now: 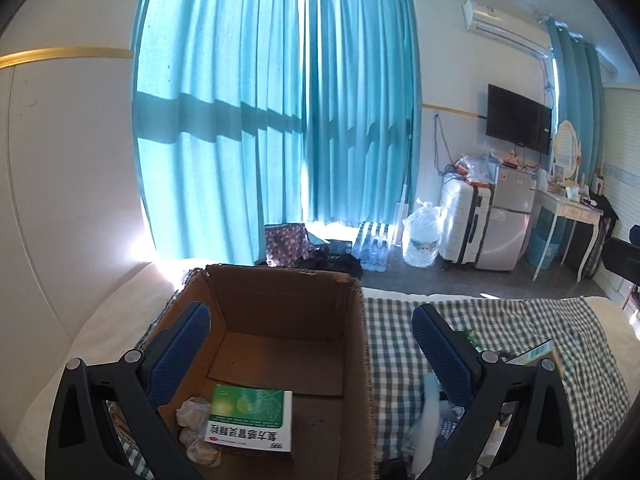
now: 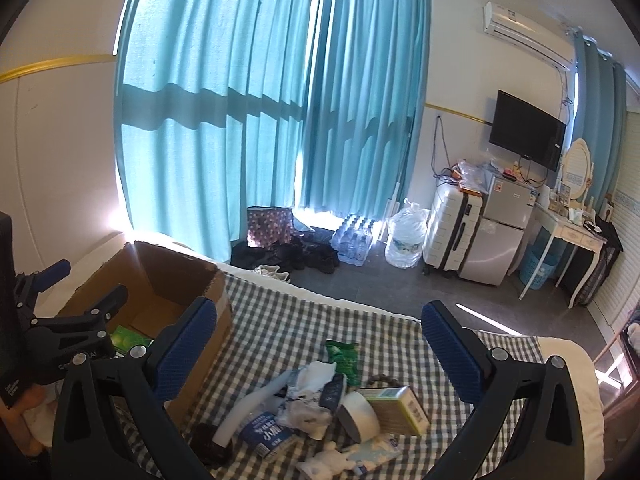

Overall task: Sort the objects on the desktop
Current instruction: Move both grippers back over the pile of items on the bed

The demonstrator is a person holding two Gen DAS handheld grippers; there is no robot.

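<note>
An open cardboard box (image 1: 280, 320) stands on the checked cloth (image 1: 520, 320). Inside it lie a green and white medicine box (image 1: 250, 420) and crumpled white paper (image 1: 192, 428). My left gripper (image 1: 312, 344) is open and empty above the box. My right gripper (image 2: 316, 344) is open and empty above a pile on the cloth: a green packet (image 2: 342, 356), a white cup (image 2: 358, 414), a tan and green carton (image 2: 400, 408), a blue and white packet (image 2: 264, 436) and crumpled tissues (image 2: 308, 404). The cardboard box (image 2: 160, 292) and the left gripper (image 2: 64, 296) show at the left of the right wrist view.
The cloth (image 2: 280, 320) covers a white bed (image 2: 568, 364). Beyond it are teal curtains (image 1: 260, 120), shoes (image 2: 304, 258), water bottles (image 2: 352, 240), a white suitcase (image 2: 448, 232), a small fridge (image 2: 500, 224) and a dressing table (image 2: 568, 240).
</note>
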